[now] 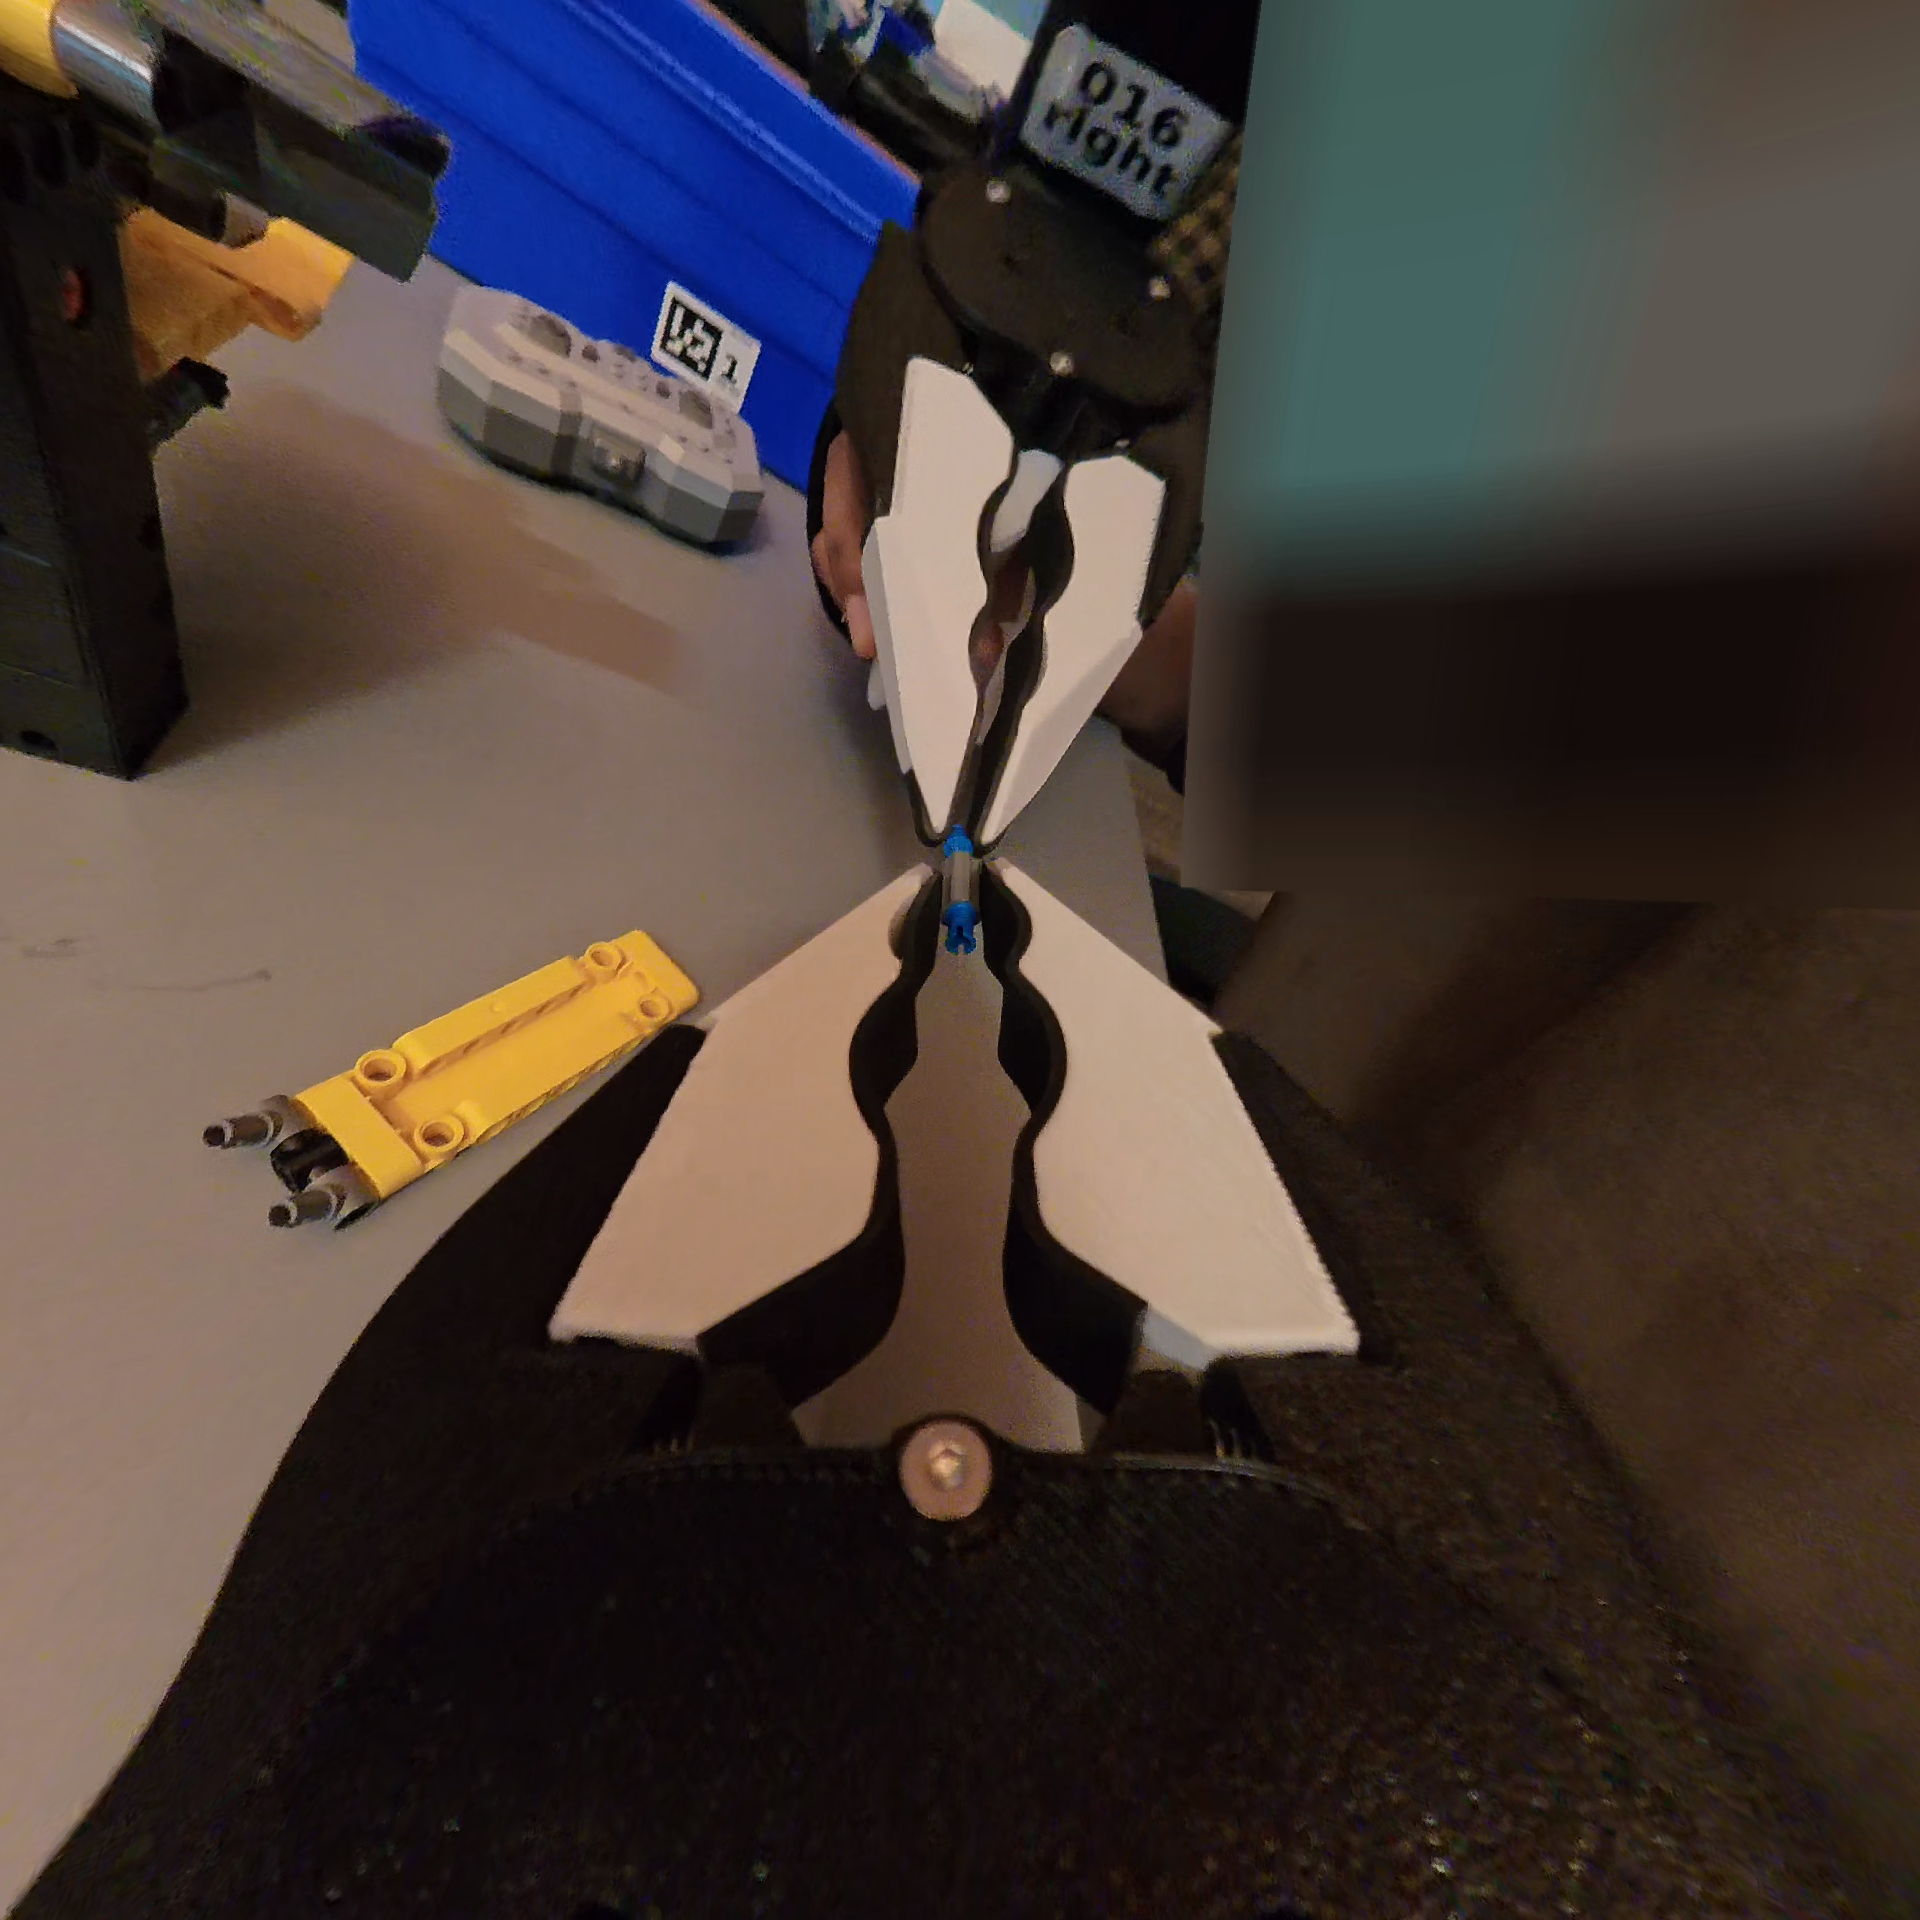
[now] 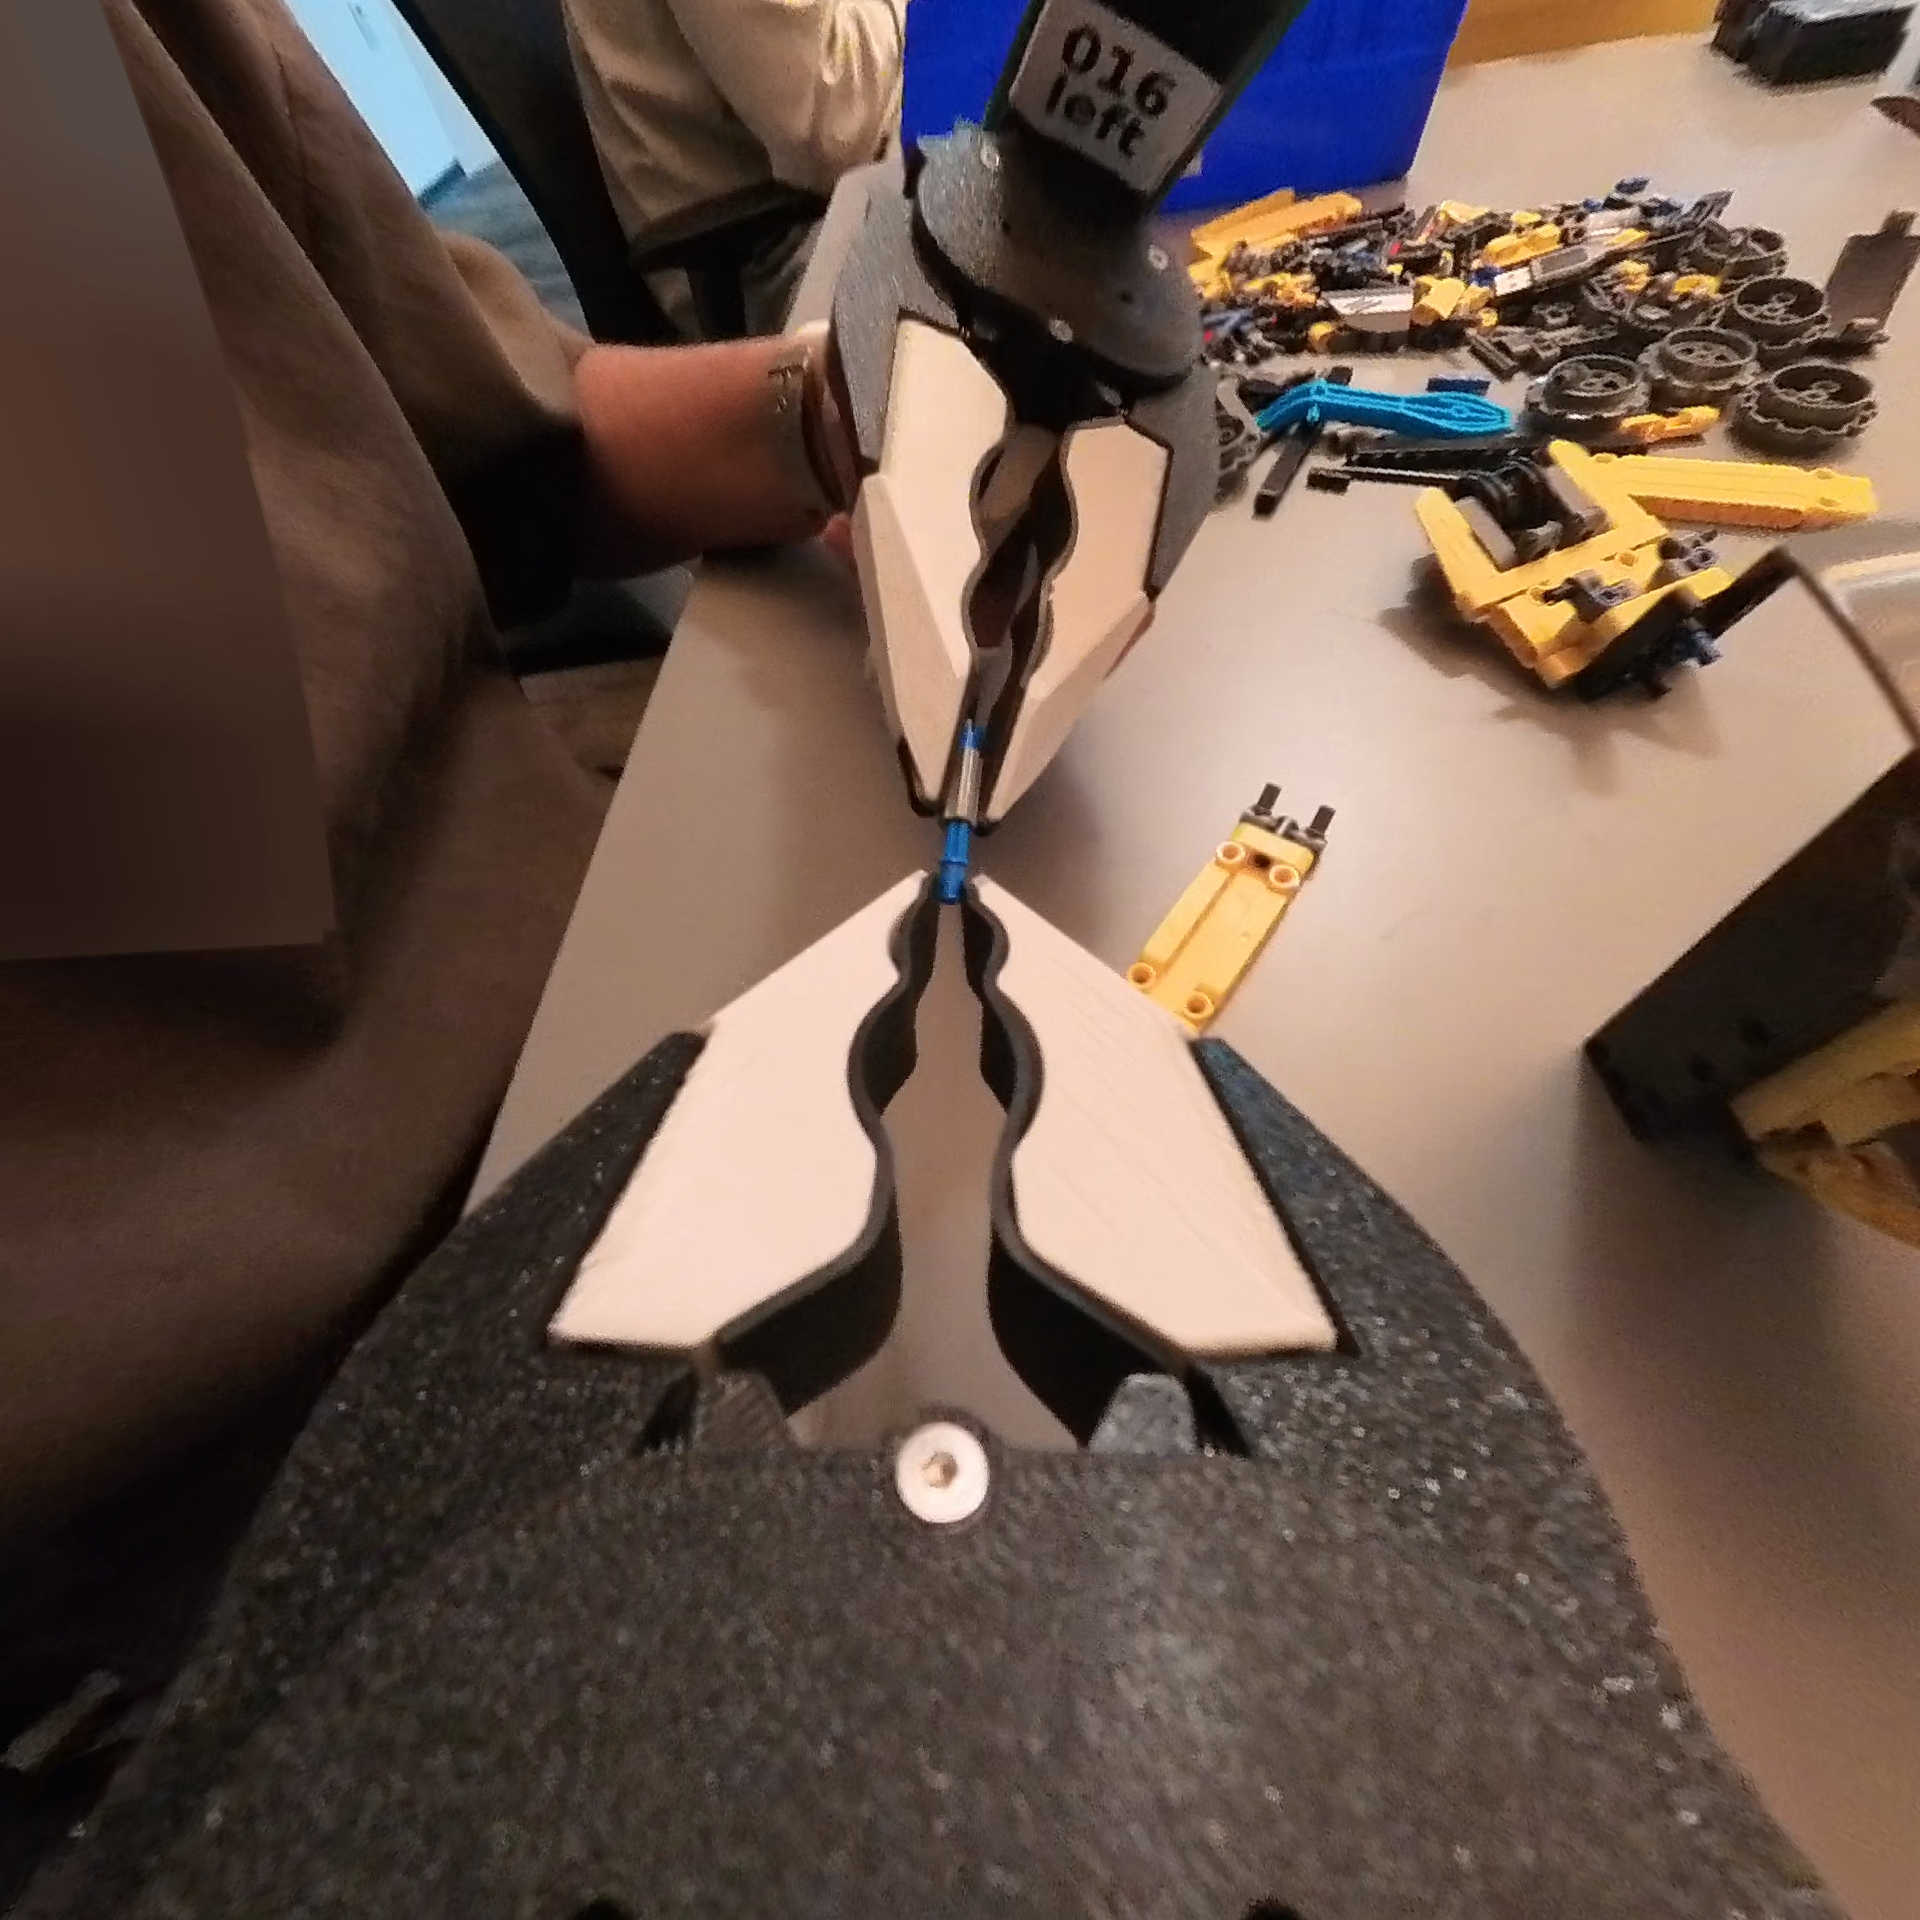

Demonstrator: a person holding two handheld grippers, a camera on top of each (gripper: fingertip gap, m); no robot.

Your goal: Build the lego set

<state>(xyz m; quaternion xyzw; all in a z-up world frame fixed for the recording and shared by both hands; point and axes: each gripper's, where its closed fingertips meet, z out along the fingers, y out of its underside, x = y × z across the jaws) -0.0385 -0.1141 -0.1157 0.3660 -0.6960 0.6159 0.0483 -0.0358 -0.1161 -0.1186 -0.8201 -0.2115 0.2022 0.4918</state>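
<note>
Both grippers meet tip to tip above the table's near edge. My left gripper is shut on a small grey sleeve with a blue pin showing at both of its ends. My right gripper is shut on the blue pin's end that sticks out of the sleeve. In the left wrist view the right gripper comes in from above; in the right wrist view the left gripper does. A yellow panel piece with black pins lies flat on the table beside them, also in the right wrist view.
A grey block-shaped part and a blue bin stand behind. A black and yellow model is at the left. A pile of loose parts and wheels and a yellow assembly lie farther off. A person's brown sleeve is beside the table's edge. Both grippers' tips are roughly 20 cm from the yellow assembly.
</note>
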